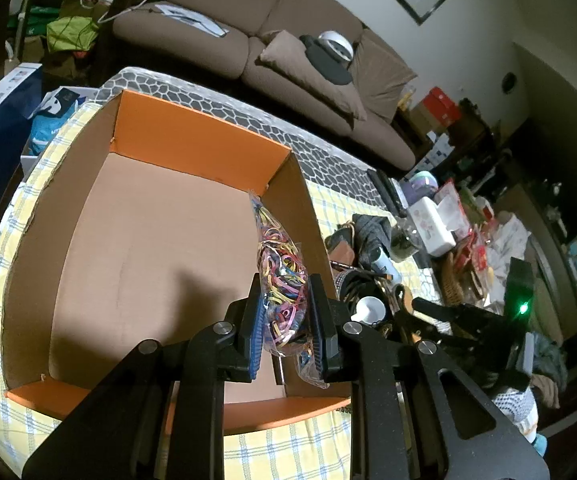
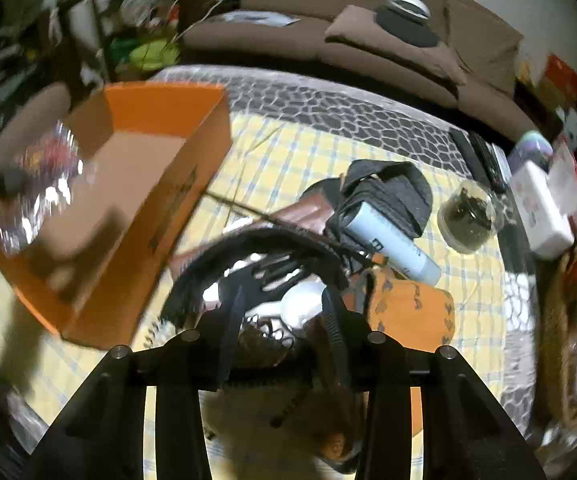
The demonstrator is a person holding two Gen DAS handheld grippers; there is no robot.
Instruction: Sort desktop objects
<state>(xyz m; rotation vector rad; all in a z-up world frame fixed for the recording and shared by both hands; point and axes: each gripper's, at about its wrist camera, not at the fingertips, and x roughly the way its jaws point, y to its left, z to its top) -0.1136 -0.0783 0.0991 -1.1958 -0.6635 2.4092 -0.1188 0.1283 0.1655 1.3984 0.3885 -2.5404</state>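
**Two grippers: left pinching the bag, right spread over the pile**

Two jaws of the left gripper are pressed onto a clear bag of coloured rubber bands; the bag sticks out past the pads toward 12 o'clock and hangs inside the cardboard box, against its wall at 3 o'clock. Box floor looks bare apart from the bag. Box has orange end walls and sits on a yellow checked cloth.

Right gripper has its jaws spread, pads not pressing anything. It hovers over a heap of objects; between the fingers a white cup-like item shows, exact shape unclear from blur. A black mesh-like thing arcs just past the tips at 12 o'clock.

Outward in the right wrist view: pale tube at 2 o'clock, orange patterned pouch at 3 o'clock beside the jaws, glass jar further at 2 o'clock. The box lies at 10 o'clock, apart from the heap. Sofa behind the table.
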